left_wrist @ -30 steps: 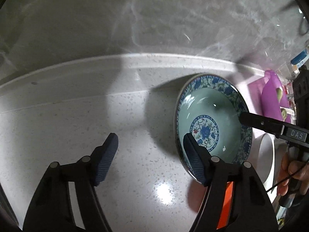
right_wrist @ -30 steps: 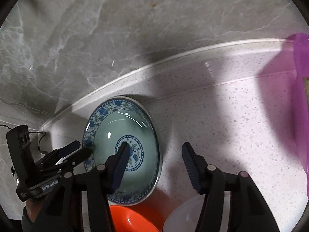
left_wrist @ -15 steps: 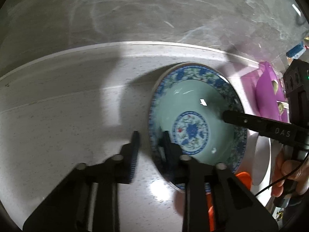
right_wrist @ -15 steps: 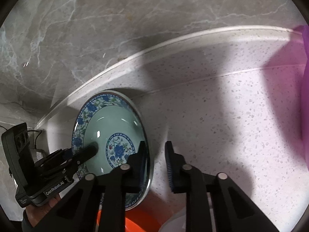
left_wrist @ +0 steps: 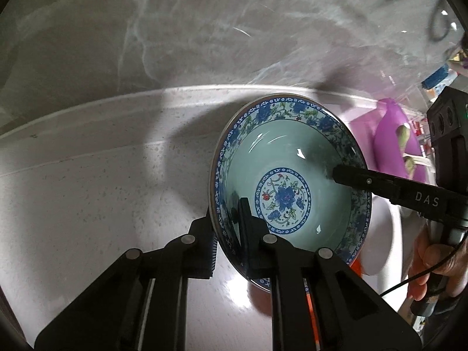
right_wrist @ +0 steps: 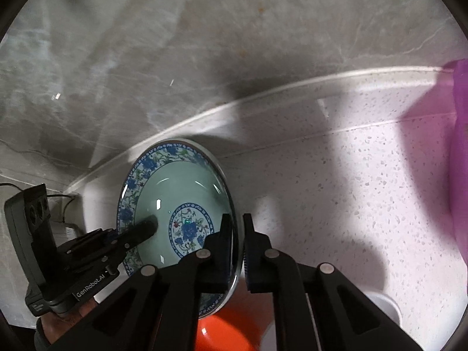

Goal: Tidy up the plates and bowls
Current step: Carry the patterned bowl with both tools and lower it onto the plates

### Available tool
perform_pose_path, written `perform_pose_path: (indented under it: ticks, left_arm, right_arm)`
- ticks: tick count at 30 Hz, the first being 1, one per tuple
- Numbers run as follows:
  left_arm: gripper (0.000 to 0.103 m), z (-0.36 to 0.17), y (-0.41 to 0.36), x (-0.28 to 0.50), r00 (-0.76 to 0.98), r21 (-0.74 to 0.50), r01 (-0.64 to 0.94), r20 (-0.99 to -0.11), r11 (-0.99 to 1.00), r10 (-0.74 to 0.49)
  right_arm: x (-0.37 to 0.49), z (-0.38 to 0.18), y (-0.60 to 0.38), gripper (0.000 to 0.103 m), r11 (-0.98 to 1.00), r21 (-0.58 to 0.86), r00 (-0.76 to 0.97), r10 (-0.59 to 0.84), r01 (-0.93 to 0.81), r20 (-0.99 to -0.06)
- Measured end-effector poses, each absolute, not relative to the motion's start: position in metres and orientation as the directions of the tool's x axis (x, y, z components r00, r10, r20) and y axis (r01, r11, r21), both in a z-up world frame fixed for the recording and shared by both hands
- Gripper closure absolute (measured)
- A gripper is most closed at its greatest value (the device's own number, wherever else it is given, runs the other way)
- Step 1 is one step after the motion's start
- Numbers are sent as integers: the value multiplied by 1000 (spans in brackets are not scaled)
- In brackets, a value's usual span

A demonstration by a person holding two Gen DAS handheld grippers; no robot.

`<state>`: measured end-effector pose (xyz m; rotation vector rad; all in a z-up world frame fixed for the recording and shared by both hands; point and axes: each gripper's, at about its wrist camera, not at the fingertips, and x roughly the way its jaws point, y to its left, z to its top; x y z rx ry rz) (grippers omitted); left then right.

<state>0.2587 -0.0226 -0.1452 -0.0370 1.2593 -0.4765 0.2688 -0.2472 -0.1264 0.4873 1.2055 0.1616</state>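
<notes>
The blue-and-white floral bowl [left_wrist: 292,175], celadon green inside, is held tilted above the speckled countertop [left_wrist: 87,190] near the marble wall [left_wrist: 204,29]. The left gripper [left_wrist: 226,228] pinches one side of its rim, and the right gripper [right_wrist: 235,234] pinches the opposite side. An orange bowl [right_wrist: 222,333] and a white bowl [right_wrist: 386,307] sit below it.

Left gripper [left_wrist: 226,234] angled steeply down, my jaws clamped tight, one finger each side of bowl [left_wrist: 292,158] rim. Right gripper [right_wrist: 236,244] same pose, pinching opposite rim. My hand [left_wrist: 433,266] wraps right handle.
</notes>
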Motion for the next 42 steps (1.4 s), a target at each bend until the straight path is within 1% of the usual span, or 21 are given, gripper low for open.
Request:
perform_pose_path:
  ticks: [5, 10, 15, 19, 23, 29, 34, 42]
  left_arm:
    - [92, -110, -28, 225, 241, -302, 351, -885, 886, -398]
    - [92, -77, -43, 171, 250, -310, 411, -866, 857, -433]
    - [91, -63, -67, 104, 217, -339, 469, -851, 816, -478]
    - [91, -75, -88, 53, 166, -354, 499, -857, 791, -488]
    - [91, -98, -102, 12, 112, -362, 509, -871, 781, -477]
    - [90, -143, -115, -41, 70, -325, 512, -907, 796, -415]
    - [90, -173, -119, -68, 33, -325, 508, -918, 798, -395]
    - [90, -201, -150, -75, 31, -304, 514, -928, 802, -371]
  right_arm:
    - [233, -88, -262, 94, 881, 463, 407, 390, 98, -826]
    - [173, -52, -273, 94, 890, 451, 440, 380, 64, -814]
    - [110, -34, -276, 94, 898, 434, 462, 358, 66, -811]
    - [61, -42, -297, 94, 892, 440, 462, 348, 106, -816]
    - [16, -62, -304, 94, 884, 442, 439, 340, 152, -832]
    - [-36, -105, -310, 94, 872, 442, 386, 342, 210, -857]
    - [-55, -135, -317, 94, 855, 452, 348, 355, 254, -868]
    - [-69, -153, -327, 94, 853, 459, 348, 363, 249, -864]
